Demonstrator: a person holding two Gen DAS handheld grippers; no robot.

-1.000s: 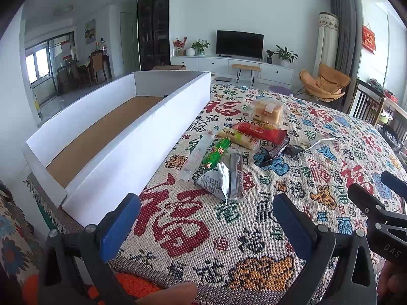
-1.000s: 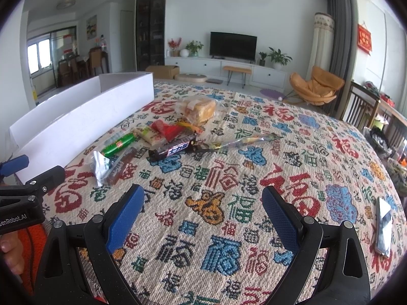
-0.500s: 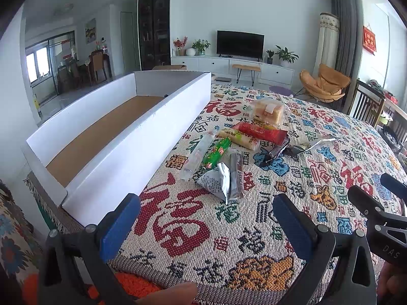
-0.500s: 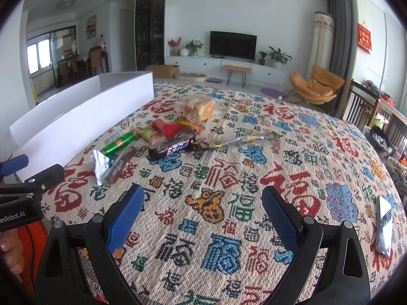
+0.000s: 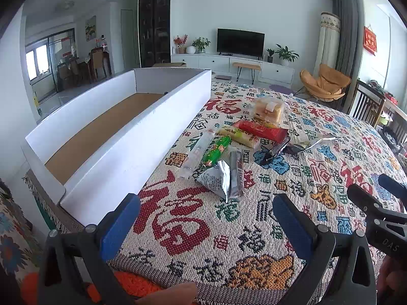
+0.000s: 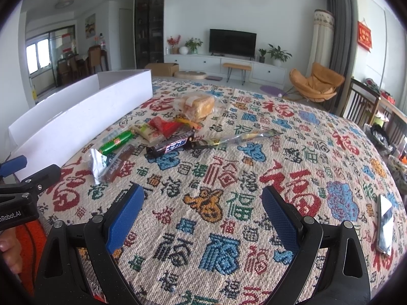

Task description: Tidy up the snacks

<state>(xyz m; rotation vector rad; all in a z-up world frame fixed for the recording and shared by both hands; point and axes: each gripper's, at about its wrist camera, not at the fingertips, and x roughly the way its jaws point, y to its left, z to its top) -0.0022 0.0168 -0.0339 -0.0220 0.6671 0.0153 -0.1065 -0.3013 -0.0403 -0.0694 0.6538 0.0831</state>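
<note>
Black claw (image 6: 202,212) frames, blue pads (image 6: 124,214), silver screws.

A pile of wrapped snacks (image 5: 236,147) lies on the patterned woven cloth (image 5: 292,178), right of the long white open box (image 5: 122,147); a phone (image 6: 385,225) lies far right.

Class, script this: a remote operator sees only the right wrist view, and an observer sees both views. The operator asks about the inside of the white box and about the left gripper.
Operator: Is anything inside the white box?
Observer: Nothing. The left wrist view shows bare brown cardboard wherever its floor is visible.
Operator: Is the left gripper open?
Observer: Yes, it is wide open with nothing between its pads.
</note>
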